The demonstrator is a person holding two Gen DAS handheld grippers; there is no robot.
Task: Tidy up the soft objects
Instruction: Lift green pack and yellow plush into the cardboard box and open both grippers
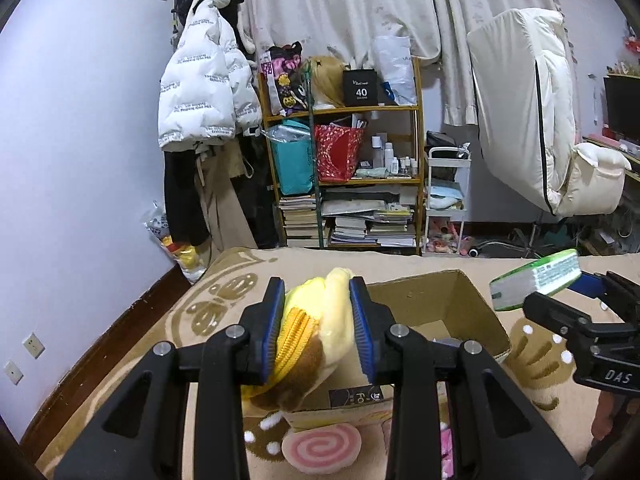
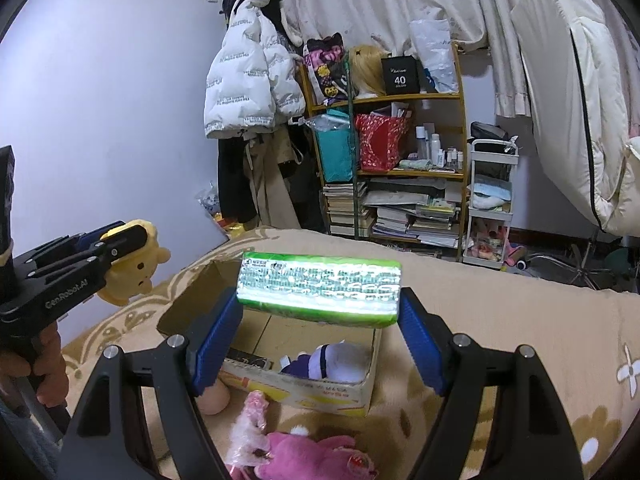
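While the left gripper [image 1: 318, 330] clamps a yellow plush toy [image 1: 320, 320] above the near left edge of the open cardboard box [image 2: 340, 394], the right gripper [image 2: 320, 336] squeezes a green tissue pack [image 2: 320, 290] over it. A purple plush [image 2: 336, 362] lies inside; a pink plush [image 2: 304, 456] rests on the beige blanket [image 2: 500, 312] nearer.

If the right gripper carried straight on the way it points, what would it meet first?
Probably the open cardboard box: the right gripper, jaws clamped on the green tissue pack, points down over it, so the pack likely lands inside near the purple plush toy. Depth is uncertain.
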